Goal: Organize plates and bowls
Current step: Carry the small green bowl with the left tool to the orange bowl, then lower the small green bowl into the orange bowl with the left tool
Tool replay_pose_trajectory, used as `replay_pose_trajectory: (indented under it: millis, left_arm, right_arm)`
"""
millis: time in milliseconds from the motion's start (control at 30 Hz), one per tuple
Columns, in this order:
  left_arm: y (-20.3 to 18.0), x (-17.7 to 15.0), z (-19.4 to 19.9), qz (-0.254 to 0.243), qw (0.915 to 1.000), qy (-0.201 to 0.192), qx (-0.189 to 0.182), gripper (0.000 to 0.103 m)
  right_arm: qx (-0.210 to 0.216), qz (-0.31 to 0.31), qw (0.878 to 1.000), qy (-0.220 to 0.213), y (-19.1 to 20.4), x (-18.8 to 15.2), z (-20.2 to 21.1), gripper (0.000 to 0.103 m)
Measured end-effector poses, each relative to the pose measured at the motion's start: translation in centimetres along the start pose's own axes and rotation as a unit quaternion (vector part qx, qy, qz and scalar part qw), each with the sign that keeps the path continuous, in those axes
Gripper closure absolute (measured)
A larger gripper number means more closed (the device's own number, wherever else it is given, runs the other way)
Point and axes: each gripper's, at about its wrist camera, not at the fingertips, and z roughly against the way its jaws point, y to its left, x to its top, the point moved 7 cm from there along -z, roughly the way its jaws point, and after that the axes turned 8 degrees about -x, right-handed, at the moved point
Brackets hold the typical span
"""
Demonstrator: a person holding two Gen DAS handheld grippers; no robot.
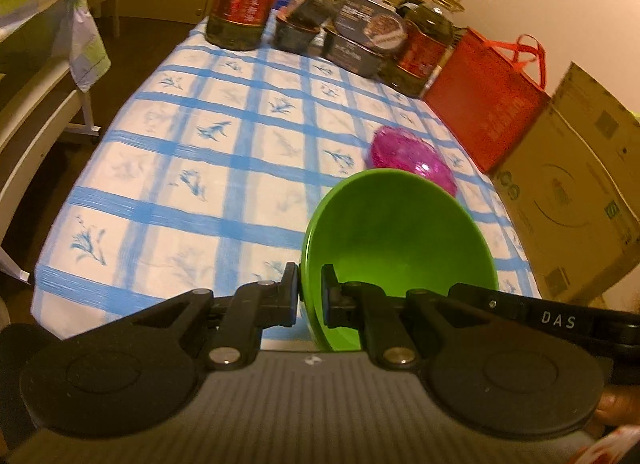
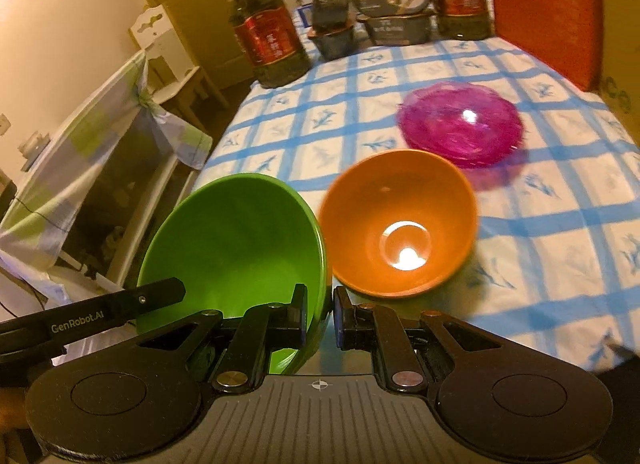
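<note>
Green bowl (image 1: 400, 240) rim pinched between both grippers' fingers (image 2: 298, 314), opposite sides.

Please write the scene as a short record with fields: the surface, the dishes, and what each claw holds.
surface: table with blue checked cloth
held dish: green bowl, tilted, gripped on opposite sides of its rim
left claw: shut on the green bowl's rim
right claw: shut on the green bowl's rim
other dishes: orange bowl beside the green one; pink plates farther back
back of table: oil bottles, food boxes
</note>
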Motion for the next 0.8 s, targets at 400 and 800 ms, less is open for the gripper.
replay_pose_trajectory:
  millis: [400,800]
  left_arm:
    - [-3.5,-1.1,-1.7,-0.03,0.9991,0.025,-0.013,0.094]
    - [-4.4,-0.9,-3.2,-0.039,0.9984,0.035,-0.023,0.094]
  right_arm:
    - [-0.013,-0.037,0.999,0.001,-4.1,-1.3,1.6,0.09]
    - [-0.022,-0.051,0.998,0.0,-5.6,-1.0,1.6,0.09]
